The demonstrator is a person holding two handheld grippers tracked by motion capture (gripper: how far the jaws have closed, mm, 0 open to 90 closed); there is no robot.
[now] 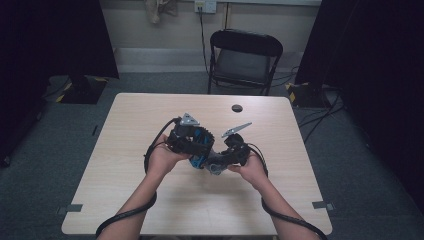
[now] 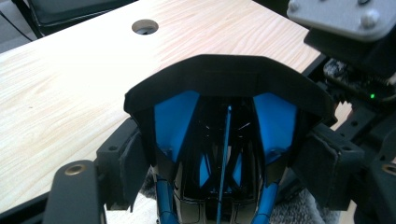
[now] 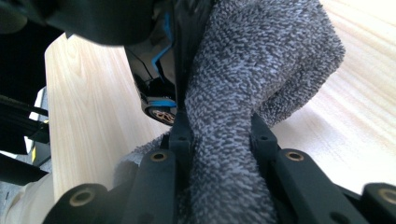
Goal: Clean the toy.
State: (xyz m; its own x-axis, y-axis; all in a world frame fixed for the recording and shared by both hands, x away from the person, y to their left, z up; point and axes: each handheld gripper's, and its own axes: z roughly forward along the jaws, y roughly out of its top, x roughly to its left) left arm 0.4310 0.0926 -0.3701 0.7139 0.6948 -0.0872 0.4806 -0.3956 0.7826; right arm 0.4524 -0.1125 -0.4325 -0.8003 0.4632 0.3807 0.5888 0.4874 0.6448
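High view, table: your pale wooden table (image 1: 150, 130) carries one round cable hole (image 1: 237, 108) near its far edge, right of the middle.
High view, grippers: you hold two, the left gripper (image 1: 192, 142) and the right gripper (image 1: 225, 157), close together over the middle of the table, nearer the far edge than the near one.
High view, toy: one glossy black and blue toy car (image 1: 200, 150) sits between your two grippers, off the table top.
High view, cloth: one grey fuzzy cloth (image 1: 216, 167) shows just below the car, by your right gripper.
High view, other things: one black folding chair (image 1: 245, 60) stands beyond the far edge.

Left gripper view, grasp: your left gripper (image 2: 229, 158) has its jaws closed against both sides of the toy car (image 2: 224, 116), one pad on each flank; the car's black spoiler edge faces up toward the camera.
Left gripper view, cloth: a bit of the grey cloth (image 2: 299, 210) shows under the car.
Left gripper view, table: the cable hole (image 2: 144, 26) lies toward the far edge, well apart from the car.
Left gripper view, right gripper: your other gripper (image 2: 355, 56) is just beside the car.

Right gripper view, grasp: your right gripper (image 3: 219, 140) pinches a bunched fold of the grey cloth (image 3: 252, 65), jaws nearly together with cloth between them.
Right gripper view, toy: the car (image 3: 161, 100) touches the cloth; one gold-rimmed wheel (image 3: 161, 114) shows.
Right gripper view, containers: none to count.
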